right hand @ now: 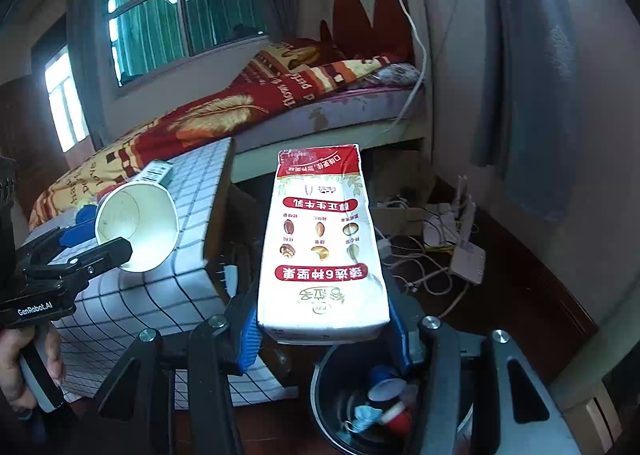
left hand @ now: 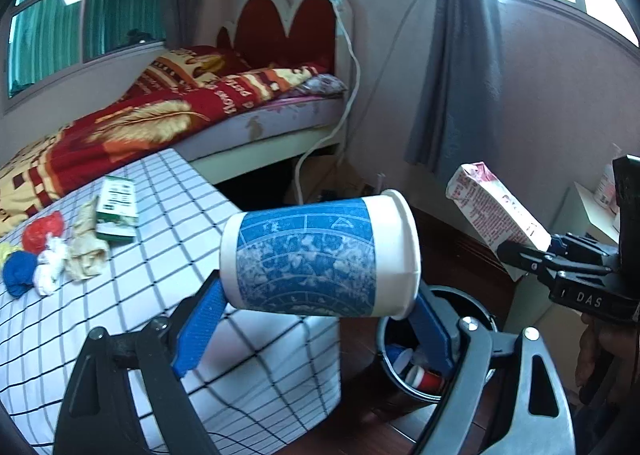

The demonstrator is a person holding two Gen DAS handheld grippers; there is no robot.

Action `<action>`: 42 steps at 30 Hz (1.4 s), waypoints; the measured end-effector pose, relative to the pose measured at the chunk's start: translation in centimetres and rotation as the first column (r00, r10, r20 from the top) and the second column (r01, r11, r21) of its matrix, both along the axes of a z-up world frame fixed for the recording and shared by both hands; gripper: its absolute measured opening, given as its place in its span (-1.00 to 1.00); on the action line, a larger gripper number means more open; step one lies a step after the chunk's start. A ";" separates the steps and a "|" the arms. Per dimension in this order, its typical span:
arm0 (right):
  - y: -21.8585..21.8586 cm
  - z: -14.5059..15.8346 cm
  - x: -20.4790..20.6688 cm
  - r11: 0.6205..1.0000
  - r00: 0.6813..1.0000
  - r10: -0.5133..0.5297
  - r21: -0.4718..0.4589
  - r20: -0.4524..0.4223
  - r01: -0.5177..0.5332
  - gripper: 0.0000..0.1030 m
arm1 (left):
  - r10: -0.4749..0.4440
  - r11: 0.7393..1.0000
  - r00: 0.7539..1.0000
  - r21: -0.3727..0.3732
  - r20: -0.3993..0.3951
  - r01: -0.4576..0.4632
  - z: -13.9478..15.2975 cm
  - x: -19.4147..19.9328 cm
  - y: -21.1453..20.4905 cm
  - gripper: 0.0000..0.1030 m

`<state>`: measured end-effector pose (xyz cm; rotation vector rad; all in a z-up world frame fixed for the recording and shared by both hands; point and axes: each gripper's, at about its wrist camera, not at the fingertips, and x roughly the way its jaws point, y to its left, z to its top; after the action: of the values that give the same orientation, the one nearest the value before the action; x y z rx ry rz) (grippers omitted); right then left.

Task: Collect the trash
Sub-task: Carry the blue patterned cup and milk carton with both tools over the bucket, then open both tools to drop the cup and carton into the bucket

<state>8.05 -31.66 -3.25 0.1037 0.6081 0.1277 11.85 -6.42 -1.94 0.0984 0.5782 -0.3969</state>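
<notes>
My left gripper [left hand: 316,295] is shut on a blue-and-white paper cup [left hand: 316,255], held on its side with the mouth to the right, above and left of a dark trash bin [left hand: 404,395]. The right wrist view also takes in the paper cup [right hand: 136,227], at its left. My right gripper [right hand: 324,329] is shut on a red-and-white milk carton [right hand: 324,247], held over the trash bin [right hand: 320,387], which holds several pieces of trash. The milk carton [left hand: 496,211] also shows at the right of the left wrist view.
A table with a checked cloth [left hand: 160,295] carries a green-and-white box [left hand: 116,211], crumpled paper [left hand: 86,243] and red, blue and white wads [left hand: 40,255]. Behind it stands a bed [left hand: 200,107]. Cables and a power strip [right hand: 452,247] lie on the dark floor.
</notes>
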 end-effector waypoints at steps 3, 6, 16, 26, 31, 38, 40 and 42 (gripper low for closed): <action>-1.4 -0.8 -0.7 1.000 1.000 -0.020 0.000 -0.016 0.020 0.04 | -0.031 1.000 0.999 0.002 -0.012 0.032 -0.4 0.0 -1.5 0.69; -2.7 -1.7 -1.3 0.999 0.998 -0.043 -0.001 -0.036 0.043 0.04 | -0.063 0.998 0.998 0.005 -0.028 0.063 -1.1 0.0 -3.0 0.69; -6.8 -4.4 -2.9 0.996 0.990 -0.094 -0.023 -0.103 0.092 0.04 | -0.164 0.985 0.982 0.038 -0.094 0.168 -4.0 0.3 -8.0 0.69; -9.2 -8.6 -3.2 0.993 0.974 -0.103 -0.071 -0.202 0.091 0.04 | -0.252 0.962 0.938 0.041 -0.239 0.269 -8.6 1.3 -12.5 0.69; -9.3 -11.2 -2.2 0.994 0.960 -0.072 -0.103 -0.271 0.046 0.04 | -0.284 0.950 0.912 0.039 -0.296 0.309 -10.3 2.3 -14.0 0.69; -9.2 -14.4 0.0 0.991 0.945 -0.028 -0.130 -0.325 -0.015 0.14 | -0.319 0.936 0.878 0.025 -0.357 0.350 -12.8 4.2 -15.6 0.91; -9.4 -16.0 0.6 0.980 0.933 -0.075 -0.199 -0.353 0.004 0.92 | -0.300 0.947 0.878 -0.008 -0.374 0.320 -13.2 4.9 -15.0 0.99; -10.1 -17.1 0.4 0.976 0.921 -0.111 -0.213 -0.373 0.031 0.94 | -0.242 0.964 0.893 0.009 -0.379 0.265 -13.5 5.5 -14.4 0.99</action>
<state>8.49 -41.80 -20.32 -0.0503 1.0057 -0.0294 17.32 -20.77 -15.43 0.1588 0.9621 -0.6609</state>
